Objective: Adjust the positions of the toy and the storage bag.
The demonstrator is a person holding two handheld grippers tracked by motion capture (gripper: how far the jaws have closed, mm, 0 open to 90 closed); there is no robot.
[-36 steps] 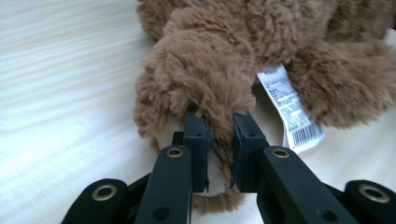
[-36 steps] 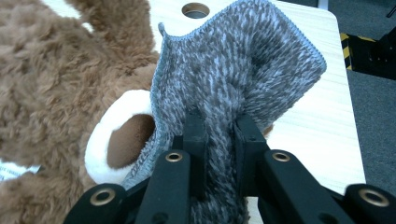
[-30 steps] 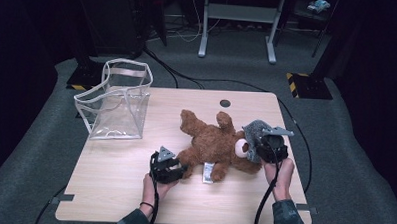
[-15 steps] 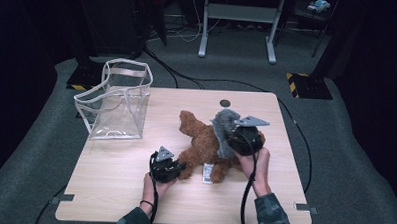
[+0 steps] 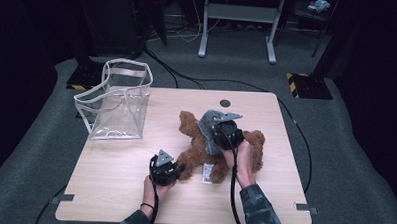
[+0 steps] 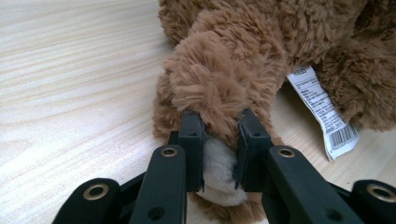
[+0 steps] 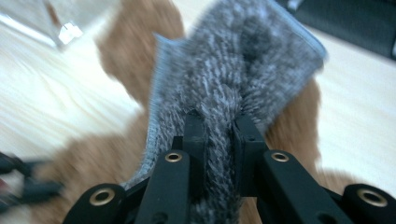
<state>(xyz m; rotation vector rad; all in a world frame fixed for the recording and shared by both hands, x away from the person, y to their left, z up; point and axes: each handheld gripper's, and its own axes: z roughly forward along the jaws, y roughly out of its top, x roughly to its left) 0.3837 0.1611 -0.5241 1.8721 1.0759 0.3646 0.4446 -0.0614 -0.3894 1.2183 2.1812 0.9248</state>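
A brown teddy bear (image 5: 197, 154) lies on the wooden table (image 5: 113, 189), a white label (image 6: 322, 107) at its side. My left gripper (image 5: 180, 167) sits at the bear's near left. Its jaws have just been closing and now pinch the bear's paw (image 6: 219, 88), fur and a white pad bulging between them. My right gripper (image 5: 213, 135) hangs above the bear's middle, shut on a grey fuzzy cloth (image 5: 208, 126). In the right gripper view this cloth (image 7: 233, 60) fans up from the right gripper (image 7: 218, 130), with the bear (image 7: 135, 42) blurred behind.
A clear plastic bag (image 5: 119, 104) with white trim stands open at the table's far left corner. A small dark round cap (image 5: 225, 103) sits near the far edge. Cables trail off the table to the floor on the right.
My right gripper has carried the grey cloth leftward, from the bear's right end to above its middle. The left gripper has stayed at the bear's paw.
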